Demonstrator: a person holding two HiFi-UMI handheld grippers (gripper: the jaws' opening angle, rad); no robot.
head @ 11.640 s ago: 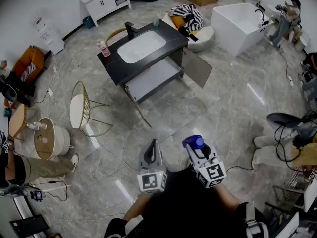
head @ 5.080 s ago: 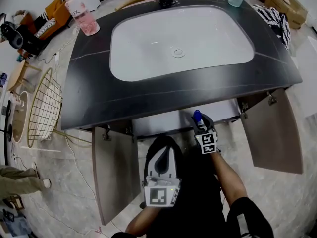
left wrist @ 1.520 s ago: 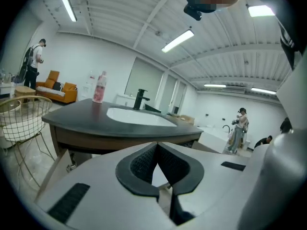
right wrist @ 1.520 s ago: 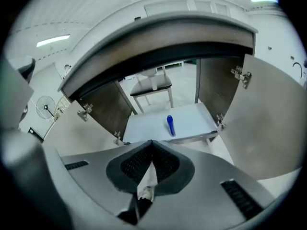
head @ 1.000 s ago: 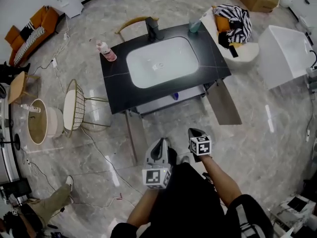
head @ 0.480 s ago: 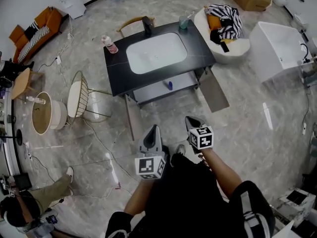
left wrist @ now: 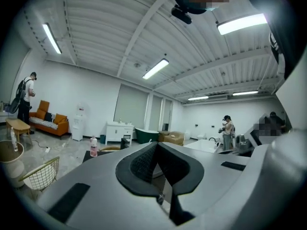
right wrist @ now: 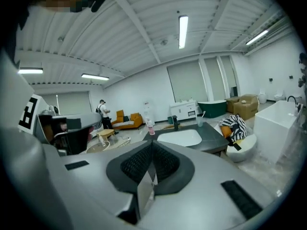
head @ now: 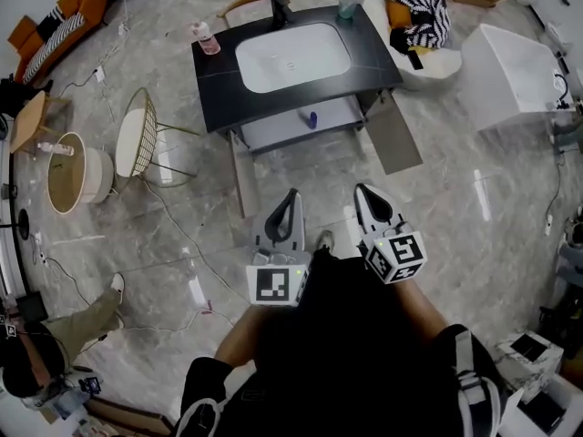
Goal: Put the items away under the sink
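The sink cabinet [head: 301, 80] with its black top and white basin [head: 291, 55] stands far ahead, both doors swung open. A small blue bottle [head: 311, 118] rests on the shelf under the basin. On the counter stand a pink bottle [head: 205, 36] and a pale cup [head: 347, 7]. My left gripper [head: 291, 195] and right gripper [head: 362, 190] are held close to my body, well back from the cabinet, both shut and empty. The right gripper view shows the counter [right wrist: 218, 137], the pink bottle [right wrist: 151, 127] and the cup [right wrist: 200, 120] beyond its closed jaws.
The open right door [head: 393, 135] and left door [head: 239, 176] jut toward me. A wire chair [head: 137, 144] and a round basket [head: 68, 171] stand left; a white tub [head: 515, 62] and a seat with striped cloth [head: 414, 16] stand right. Cables [head: 182, 244] cross the floor.
I have backed away from the sink cabinet, so it looks smaller and farther. The blue bottle stays on the shelf under the basin. Both grippers remain shut and empty.
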